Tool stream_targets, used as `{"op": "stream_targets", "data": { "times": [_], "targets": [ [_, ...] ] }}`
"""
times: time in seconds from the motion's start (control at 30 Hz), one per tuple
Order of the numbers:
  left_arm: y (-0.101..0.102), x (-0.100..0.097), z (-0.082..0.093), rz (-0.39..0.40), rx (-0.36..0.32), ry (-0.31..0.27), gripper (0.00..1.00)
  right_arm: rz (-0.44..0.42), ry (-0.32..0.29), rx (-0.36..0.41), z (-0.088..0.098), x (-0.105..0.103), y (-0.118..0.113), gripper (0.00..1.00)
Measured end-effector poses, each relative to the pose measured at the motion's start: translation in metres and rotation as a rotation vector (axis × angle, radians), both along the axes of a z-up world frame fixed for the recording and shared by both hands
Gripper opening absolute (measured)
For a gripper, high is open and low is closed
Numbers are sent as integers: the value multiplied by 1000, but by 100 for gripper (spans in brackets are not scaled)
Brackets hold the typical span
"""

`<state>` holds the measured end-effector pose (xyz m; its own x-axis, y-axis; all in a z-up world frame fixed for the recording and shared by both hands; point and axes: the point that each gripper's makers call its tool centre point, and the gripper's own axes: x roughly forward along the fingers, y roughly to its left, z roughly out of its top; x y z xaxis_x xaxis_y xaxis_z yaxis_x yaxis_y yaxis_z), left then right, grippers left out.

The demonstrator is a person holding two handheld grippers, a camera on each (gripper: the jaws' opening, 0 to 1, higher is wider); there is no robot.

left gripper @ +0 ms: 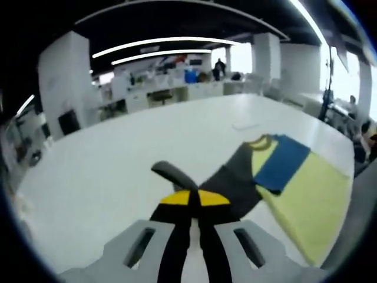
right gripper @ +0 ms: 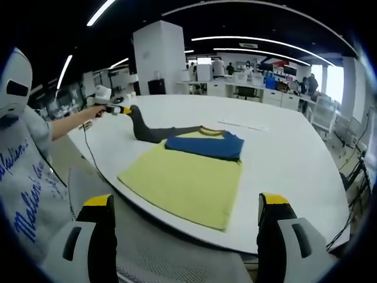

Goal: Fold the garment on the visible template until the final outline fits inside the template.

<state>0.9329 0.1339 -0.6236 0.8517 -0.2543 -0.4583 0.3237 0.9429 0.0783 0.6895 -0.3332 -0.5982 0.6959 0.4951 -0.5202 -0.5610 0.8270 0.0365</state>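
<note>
Two tongs worked: left tongs (left gripper: pixel 189 199) pinched the dark grey sleeve (right gripper: pixel 154 132) of the yellow, blue and grey garment (right gripper: pixel 188 174) lying on the white desk (right gripper: pixel 283 159), right tongs (right gripper: pixel 185 206) spread wide.

Garment (right gripper: pixel 188 171) lies flat on the tabletop (right gripper: pixel 283 153), near the edge closest to the right gripper (right gripper: pixel 184 227). One sleeve (right gripper: pixel 206 145) is folded across the garment's upper part, just below the collar. The other sleeve (right gripper: pixel 156 131) stretches out sideways over the tabletop toward the left gripper (right gripper: pixel 121 109), which pinches its end between closed jaws. Right gripper hangs off the tabletop in front of the hem, jaws apart. Desks and chairs stand behind the tabletop.
</note>
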Motion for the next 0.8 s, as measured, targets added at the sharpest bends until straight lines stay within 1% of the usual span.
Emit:
{"op": "stream_targets", "data": {
  "times": [0.13, 0.27, 0.47, 0.6, 0.8],
  "targets": [
    [-6, 3, 2, -28, 18, 3, 0, -7, -3, 2, 1, -1, -1, 100],
    [-16, 6, 8, -47, -2, -9, 0, -17, -9, 6, 2, -1, -2, 100],
    [-30, 13, 17, -70, 7, -25, 0, 6, -1, 7, 0, -2, 3, 100],
    [-43, 17, 24, -83, 0, -36, 0, 18, 10, 5, -2, -3, 4, 100],
    [-66, 22, 36, -117, 8, -60, 0, 10, 7, 9, 1, 0, -4, 100]
  ]
}}
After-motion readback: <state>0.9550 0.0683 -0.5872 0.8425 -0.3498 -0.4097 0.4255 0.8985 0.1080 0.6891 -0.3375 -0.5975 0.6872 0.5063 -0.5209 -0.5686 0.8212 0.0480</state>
